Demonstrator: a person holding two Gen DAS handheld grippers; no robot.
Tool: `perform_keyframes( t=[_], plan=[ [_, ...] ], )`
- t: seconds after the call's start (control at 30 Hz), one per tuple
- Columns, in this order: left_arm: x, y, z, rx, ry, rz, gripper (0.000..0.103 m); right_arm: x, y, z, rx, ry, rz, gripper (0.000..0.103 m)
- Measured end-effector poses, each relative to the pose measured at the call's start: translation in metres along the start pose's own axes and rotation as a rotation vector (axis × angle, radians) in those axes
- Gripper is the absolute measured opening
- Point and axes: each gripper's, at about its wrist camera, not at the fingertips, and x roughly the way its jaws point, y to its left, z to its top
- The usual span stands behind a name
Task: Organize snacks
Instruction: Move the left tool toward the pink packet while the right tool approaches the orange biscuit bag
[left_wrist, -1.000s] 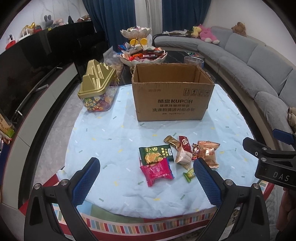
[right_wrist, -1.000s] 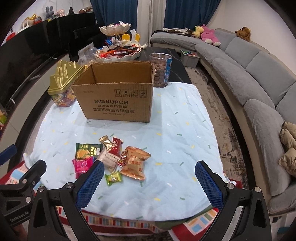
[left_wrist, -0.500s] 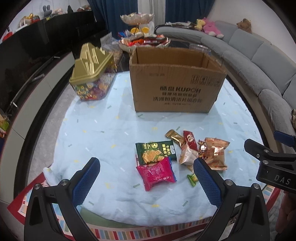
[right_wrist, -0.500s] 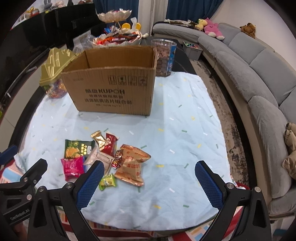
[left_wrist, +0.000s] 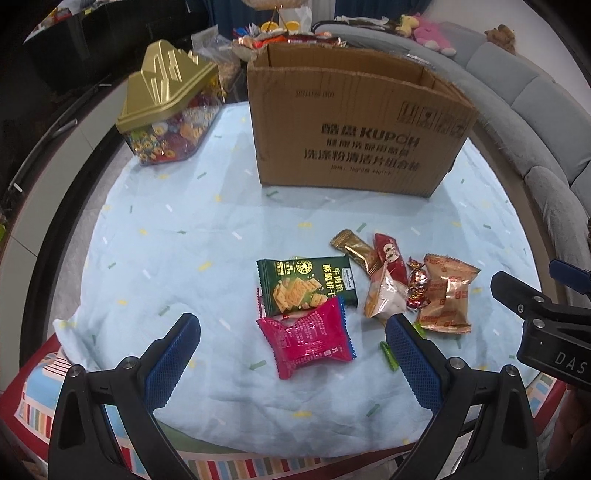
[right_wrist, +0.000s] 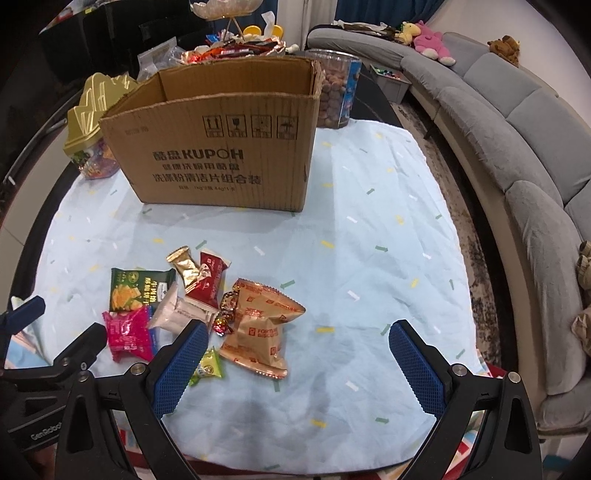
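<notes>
1. Far left, back: candy jar with gold lid (left_wrist: 166, 107) stands on the light blue tablecloth (left_wrist: 184, 236), left of the cardboard box (left_wrist: 354, 122) and apart from it.
2. Left gripper (left_wrist: 291, 345): jaws spread wide, holding nothing. It hovers over the near edge of the cloth, with the pink snack packet (left_wrist: 308, 338) lying between its blue pads.
3. Green cracker packet (left_wrist: 308, 286) lies flat just behind the pink packet; their edges touch.
4. Centre back: cardboard box is open at the top and upright. Inside not visible from either view.
5. Right of the green packet, snacks lie in a loose overlapping cluster: gold bar (left_wrist: 352, 249), red packet (left_wrist: 388, 258), pale clear-ended packet (left_wrist: 384, 299), small foil candy (left_wrist: 417, 288), copper biscuit packet (left_wrist: 445, 291). All are on the cloth, in front of the box, none in it.
6. Small green candy (right_wrist: 208, 365) lies at the near edge of the cluster, beside the right gripper's left pad.
7. Right gripper (right_wrist: 295, 349): jaws wide apart, empty, hovering over bare cloth right of the cluster.
8. Right edge: grey sofa (right_wrist: 517, 140).
</notes>
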Motion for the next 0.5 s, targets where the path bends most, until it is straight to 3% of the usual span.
perform_keyframes(
  t=[0.27, 0.5],
  plan=[
    [0.026, 0.001, -0.001, -0.020, 0.054, -0.009, 0.099, 0.029, 0.000, 0.002, 0.022, 0.061, 0.022, 0.100],
    [0.047, 0.001, -0.002, -0.038, 0.098, -0.004, 0.096, 0.049, 0.004, -0.001, 0.010, 0.090, 0.020, 0.089]
  ],
)
